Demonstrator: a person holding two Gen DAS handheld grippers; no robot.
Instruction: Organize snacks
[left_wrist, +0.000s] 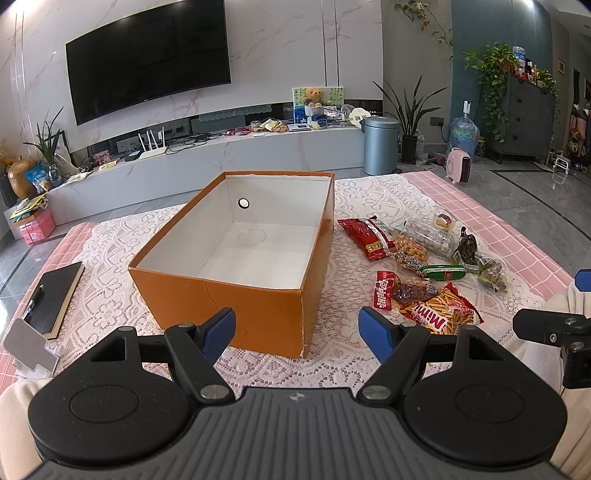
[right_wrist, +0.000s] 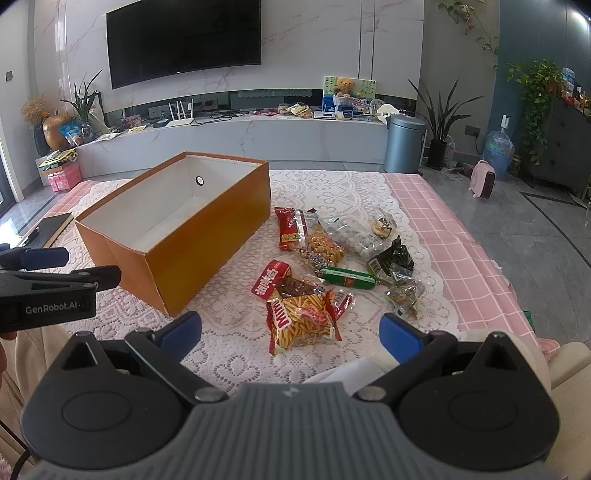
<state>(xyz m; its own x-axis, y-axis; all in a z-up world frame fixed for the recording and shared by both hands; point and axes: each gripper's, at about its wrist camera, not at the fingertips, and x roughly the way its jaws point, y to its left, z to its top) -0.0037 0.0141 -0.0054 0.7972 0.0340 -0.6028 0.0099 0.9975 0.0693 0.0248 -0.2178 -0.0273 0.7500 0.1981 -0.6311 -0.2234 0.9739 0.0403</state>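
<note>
An open orange cardboard box (left_wrist: 236, 295) sits empty (white inside) on the lace-covered table; the assorted packaged snacks (right_wrist: 332, 266) lie heaped just right of it. Left gripper (left_wrist: 297, 334) and right gripper (right_wrist: 290, 332) hover spread, holding nothing; sorting unstarted.

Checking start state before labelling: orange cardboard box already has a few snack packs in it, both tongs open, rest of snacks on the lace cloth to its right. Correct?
Not quite: the orange cardboard box is empty, as the left wrist view shows. Both the left tongs and right tongs are open, and the snack packs all lie on the lace cloth.
</note>
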